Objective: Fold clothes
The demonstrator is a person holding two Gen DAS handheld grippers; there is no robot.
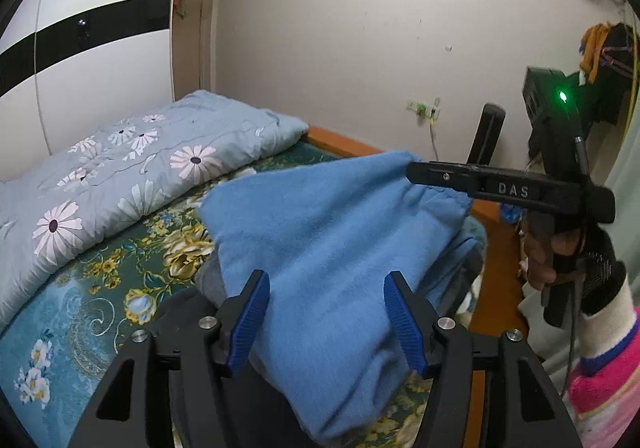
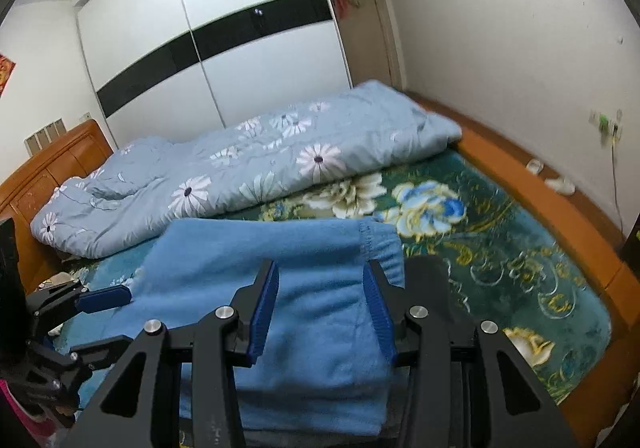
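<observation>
A blue fleece garment [image 1: 320,232] lies folded on the bed, its elastic waistband toward the right end [image 2: 380,244]. My left gripper [image 1: 326,308] is open, with its blue pads on either side of the garment's near end and not clamped on it. My right gripper [image 2: 322,300] is open too, its jaws straddling the fabric near the waistband. In the left wrist view the right gripper [image 1: 416,172] reaches in from the right at the waistband corner. In the right wrist view the left gripper [image 2: 104,298] shows at the garment's left edge.
A light blue daisy-print quilt [image 2: 248,168] lies bunched along the far side of the bed. The green floral bedspread [image 2: 500,248] covers the mattress inside an orange wooden frame [image 2: 560,204]. A white wardrobe with a black stripe [image 2: 224,48] stands behind. Dark grey cloth [image 1: 208,280] peeks from under the garment.
</observation>
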